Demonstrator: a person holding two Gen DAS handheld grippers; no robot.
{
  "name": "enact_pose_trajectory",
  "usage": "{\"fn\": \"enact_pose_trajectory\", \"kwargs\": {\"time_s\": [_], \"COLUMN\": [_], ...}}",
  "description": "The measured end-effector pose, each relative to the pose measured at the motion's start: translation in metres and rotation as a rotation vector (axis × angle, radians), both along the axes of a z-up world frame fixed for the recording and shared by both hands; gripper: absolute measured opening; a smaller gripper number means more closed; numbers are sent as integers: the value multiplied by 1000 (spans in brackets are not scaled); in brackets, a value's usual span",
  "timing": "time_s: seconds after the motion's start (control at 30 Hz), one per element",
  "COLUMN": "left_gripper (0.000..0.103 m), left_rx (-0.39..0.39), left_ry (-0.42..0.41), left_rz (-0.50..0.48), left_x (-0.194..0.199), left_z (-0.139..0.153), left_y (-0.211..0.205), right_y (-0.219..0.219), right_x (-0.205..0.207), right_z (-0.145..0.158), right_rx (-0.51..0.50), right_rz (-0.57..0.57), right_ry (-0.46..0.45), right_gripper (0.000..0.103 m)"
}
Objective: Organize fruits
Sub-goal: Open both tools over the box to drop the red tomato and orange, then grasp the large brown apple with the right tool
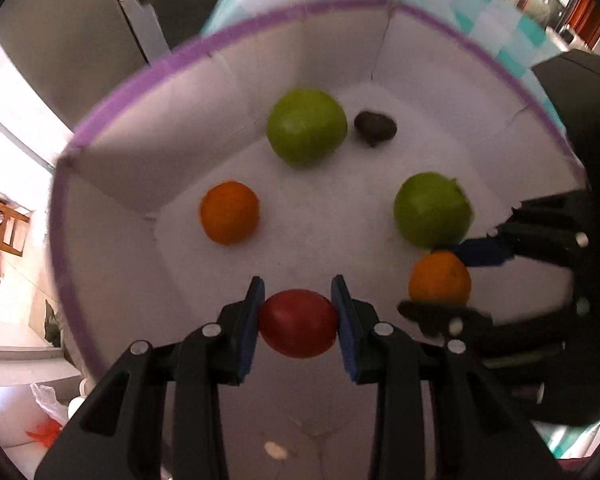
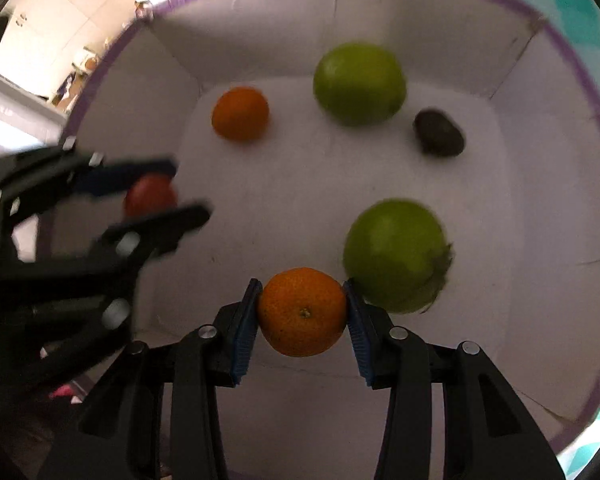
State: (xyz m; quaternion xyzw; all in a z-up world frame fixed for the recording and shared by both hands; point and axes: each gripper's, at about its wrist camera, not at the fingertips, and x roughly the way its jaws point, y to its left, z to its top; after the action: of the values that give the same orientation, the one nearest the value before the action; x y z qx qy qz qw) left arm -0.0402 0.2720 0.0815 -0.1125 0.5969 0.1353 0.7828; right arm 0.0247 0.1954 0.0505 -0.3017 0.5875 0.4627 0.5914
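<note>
A white cardboard box with a purple rim fills both views. My left gripper points down into it, shut on a red round fruit. Beside it my right gripper is shut on a small orange, close against a green fruit. On the box floor lie another green fruit, a second orange and a small dark fruit. In the right wrist view the left gripper shows at the left with the red fruit.
The box walls rise all around both grippers. A teal and white checked cloth lies under the box. White floor and room clutter show beyond the left rim. White box floor shows between the fruits in the middle.
</note>
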Motion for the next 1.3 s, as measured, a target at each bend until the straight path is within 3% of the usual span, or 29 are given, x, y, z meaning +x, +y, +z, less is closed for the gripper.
{"fn": "enact_pose_trajectory", "kwargs": {"time_s": [0.1,0.3,0.43,0.57,0.67,0.77,0.83,0.93,1.03,1.13,1.3], "left_gripper": [35,37,52,56,69,79,80,86,97,101,101], "left_rx": [58,44,54,44,4,-43,-39,-18,37,21,-10], "left_ry": [49,92,84,60,24,-76,-140,-283,-393,-464,-422], "left_rz": [-23,12,9,31,45,12,15,-2,-72,-204,-515], "left_x": [7,11,11,8,4,-3,-11,-33,-58,-74,-78], "left_z": [-3,-9,-7,-3,2,16,30,66,94,106,101], "left_y": [0,8,6,12,15,12,9,-4,-33,-72,-160], "right_y": [3,7,0,-6,-18,-35,-57,-109,-156,-211,-300], "right_x": [0,7,10,15,12,2,-9,-31,-74,-95,-100], "right_z": [-7,-3,2,7,16,40,72,124,152,149,111], "right_rx": [2,15,37,50,59,81,139,272,337,266,147], "right_rz": [-10,-39,-67,-96,-126,-180,-241,-385,-519,-690,-1013], "right_ry": [43,54,48,20,-23,-111,-182,-277,-358,-379,-332], "right_gripper": [43,47,55,60,67,67,68,80,87,87,87]}}
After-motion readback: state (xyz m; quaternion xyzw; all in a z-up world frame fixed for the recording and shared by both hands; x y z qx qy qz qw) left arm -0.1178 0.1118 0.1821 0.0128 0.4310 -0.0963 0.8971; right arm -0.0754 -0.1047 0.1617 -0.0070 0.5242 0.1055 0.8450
